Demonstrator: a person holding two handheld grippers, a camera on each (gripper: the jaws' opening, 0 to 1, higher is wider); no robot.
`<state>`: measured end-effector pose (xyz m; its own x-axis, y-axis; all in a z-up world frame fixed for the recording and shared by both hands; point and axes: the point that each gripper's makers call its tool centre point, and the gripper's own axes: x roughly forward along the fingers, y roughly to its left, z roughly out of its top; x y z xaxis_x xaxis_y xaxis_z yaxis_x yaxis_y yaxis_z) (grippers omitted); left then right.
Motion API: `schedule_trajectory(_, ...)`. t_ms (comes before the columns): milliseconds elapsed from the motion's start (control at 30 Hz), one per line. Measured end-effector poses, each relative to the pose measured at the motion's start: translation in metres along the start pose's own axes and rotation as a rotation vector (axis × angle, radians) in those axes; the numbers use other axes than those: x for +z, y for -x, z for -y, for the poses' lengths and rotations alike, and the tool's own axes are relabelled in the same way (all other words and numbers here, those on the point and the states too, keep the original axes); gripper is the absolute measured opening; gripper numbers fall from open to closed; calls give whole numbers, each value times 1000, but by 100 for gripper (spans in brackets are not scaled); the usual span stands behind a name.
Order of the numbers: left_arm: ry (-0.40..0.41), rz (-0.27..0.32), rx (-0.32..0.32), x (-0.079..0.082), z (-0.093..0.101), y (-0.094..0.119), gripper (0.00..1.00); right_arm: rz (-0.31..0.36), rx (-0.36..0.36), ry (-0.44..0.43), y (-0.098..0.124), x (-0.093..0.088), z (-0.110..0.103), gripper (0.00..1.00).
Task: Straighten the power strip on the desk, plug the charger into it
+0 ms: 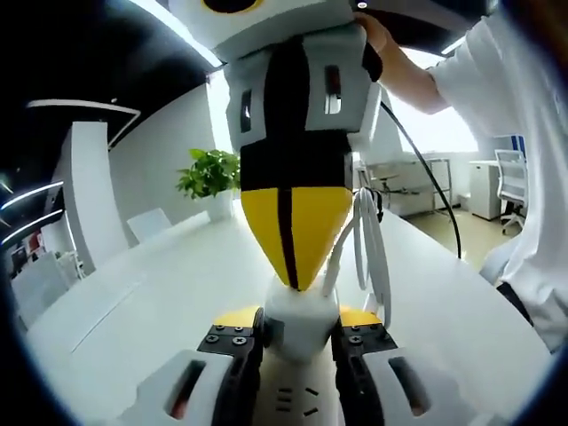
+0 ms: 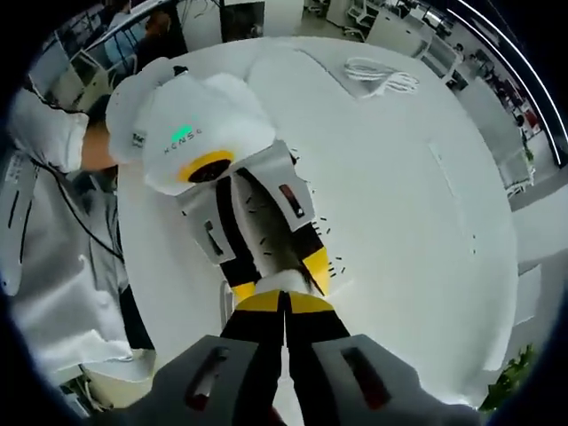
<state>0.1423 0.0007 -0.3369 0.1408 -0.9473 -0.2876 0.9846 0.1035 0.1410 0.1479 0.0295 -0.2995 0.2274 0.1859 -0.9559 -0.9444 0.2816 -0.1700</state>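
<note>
1. Where the left gripper view looks along its own jaws, the left gripper [image 1: 297, 342] stands with its yellow-tipped jaws on either side of the white charger [image 1: 300, 324], pressed against its flanks, so it grips the charger.
2. The charger sits upright on the white power strip [image 1: 293, 399], whose socket slots show just below it between the jaws; whether its pins are fully seated cannot be told.
3. The right gripper [image 1: 295, 275] comes down from above in that view, its yellow jaws closed to a point whose tip touches the top of the charger.
4. A white cable [image 1: 368, 244] loops up from beside the charger, just right of the right gripper's tip, and a black cord [image 1: 426, 169] runs down from the right gripper's housing.
5. A hand [image 1: 373, 35] holds the right gripper at the top, with a white sleeve [image 1: 497, 80] behind it.
6. In the right gripper view, the right gripper [image 2: 284, 306] has its jaws shut together, with nothing visible between them, and the left gripper [image 2: 280, 271] meets them from above, over the power strip [image 2: 311, 222] on the white desk [image 2: 426, 222].
7. A coiled white cable [image 2: 380, 75] lies well apart at the far end of the desk.
8. A potted plant [image 1: 211, 177] stands on the desk beyond the grippers, and white chairs [image 1: 146, 224] sit along its far side.
</note>
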Motion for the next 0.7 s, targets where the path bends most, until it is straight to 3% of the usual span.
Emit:
schedule_trajectory(133, 11, 0, 2, 0, -1, -1, 33, -36, -26, 79, 1, 1, -1, 1)
schedule_trajectory(333, 28, -3, 1, 0, -2, -2, 33, -46, 1, 63, 1, 0, -1, 0)
schedule_trajectory(433, 37, -5, 4, 0, -2, -3, 33, -73, 3, 119, -1, 1, -2, 0)
schedule_trajectory(567, 50, -9, 15, -1, -4, -4, 33, -94, 27, 101, -2, 1, 3, 0)
schedule_trajectory(600, 89, -18, 36, -2, -7, -5, 32, -109, -5, 137, -3, 0, 10, 0)
schedule_trajectory(700, 57, -18, 30, -2, -6, -5, 32, -121, 38, 94, -3, -1, 5, 0)
